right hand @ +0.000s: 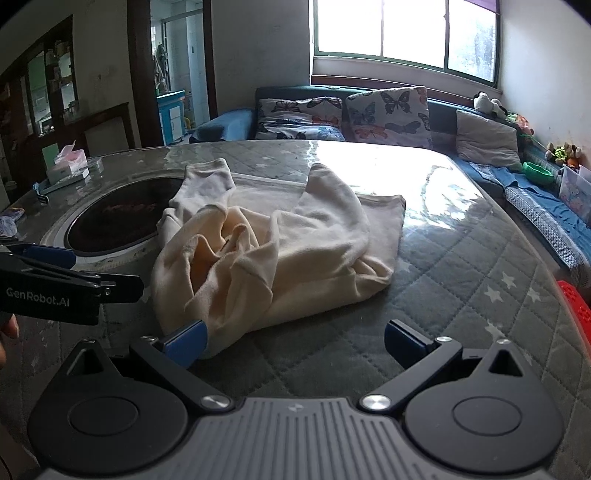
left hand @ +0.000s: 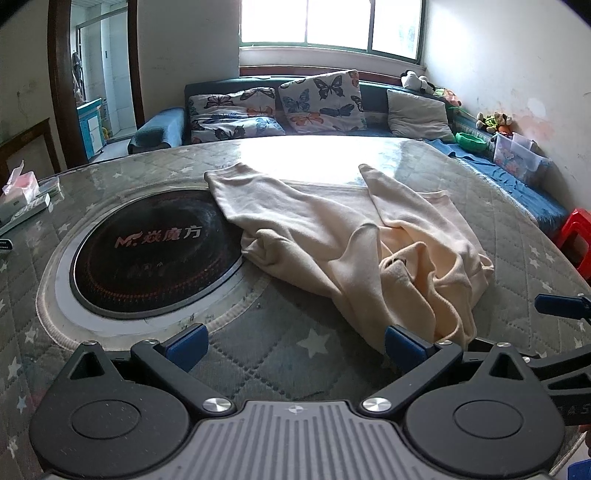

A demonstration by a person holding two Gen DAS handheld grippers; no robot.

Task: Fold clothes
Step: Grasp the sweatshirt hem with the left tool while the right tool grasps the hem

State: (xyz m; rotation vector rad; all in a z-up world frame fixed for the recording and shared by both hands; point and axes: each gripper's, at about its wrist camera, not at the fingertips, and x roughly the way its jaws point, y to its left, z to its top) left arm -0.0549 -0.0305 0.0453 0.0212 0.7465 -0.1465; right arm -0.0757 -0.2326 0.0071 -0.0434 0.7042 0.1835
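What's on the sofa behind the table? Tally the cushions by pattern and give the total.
Butterfly cushions: 2
Plain grey cushion: 1
Total: 3

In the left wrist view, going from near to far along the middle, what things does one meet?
Left gripper → grey quilted star-patterned table cover → crumpled cream sweatshirt → butterfly-print cushion → bright window.

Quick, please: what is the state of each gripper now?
Left gripper: open, holding nothing; the crumpled cream fleece garment lies beside its right finger.
Right gripper: open, holding nothing.
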